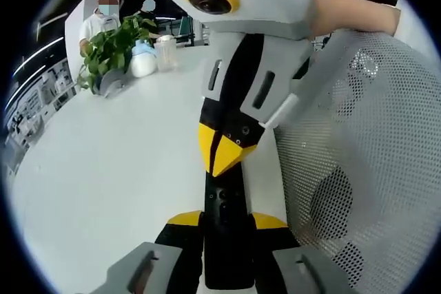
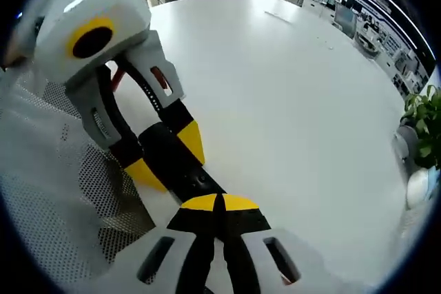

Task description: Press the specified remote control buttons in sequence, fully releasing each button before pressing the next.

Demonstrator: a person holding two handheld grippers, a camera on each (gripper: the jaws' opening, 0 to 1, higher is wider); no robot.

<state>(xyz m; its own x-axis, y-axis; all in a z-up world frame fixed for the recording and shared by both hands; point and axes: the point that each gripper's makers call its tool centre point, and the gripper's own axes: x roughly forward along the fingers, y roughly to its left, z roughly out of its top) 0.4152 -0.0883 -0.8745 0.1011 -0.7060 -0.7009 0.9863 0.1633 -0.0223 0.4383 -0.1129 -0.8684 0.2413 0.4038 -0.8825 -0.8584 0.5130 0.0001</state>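
I hold the remote control [image 1: 224,228] in my left gripper [image 1: 224,235]: its yellow-tipped jaws clamp the black body from both sides, and the remote runs lengthwise away from me, just above the white table [image 1: 110,170]. My right gripper [image 1: 224,149] comes in from the far side with its two yellow tips pressed together into a single point, and that point rests on or just above the button face near the far end of the remote; I cannot tell from these pictures whether a button is actually depressed. In the right gripper view the same closed tips [image 2: 219,204] meet over the remote control [image 2: 180,166], with the left gripper [image 2: 162,146] clamped across it beyond. A white mesh chair back [image 1: 365,163] stands close on my right, just beside the remote and both tools. A potted plant [image 1: 110,49], a white bottle [image 1: 143,60] and a clear jar [image 1: 165,49] sit at the far left edge of the table, well apart from the work. Risks from here, as I judge them: the closed point is wider than a small button, so a slightly off-centre push could trigger a neighbouring key; pressing down hard on the unsupported far end could pivot the remote in the left jaws and spoil the grip; lifting too little would fail the full release; and swinging right could snag the mesh.
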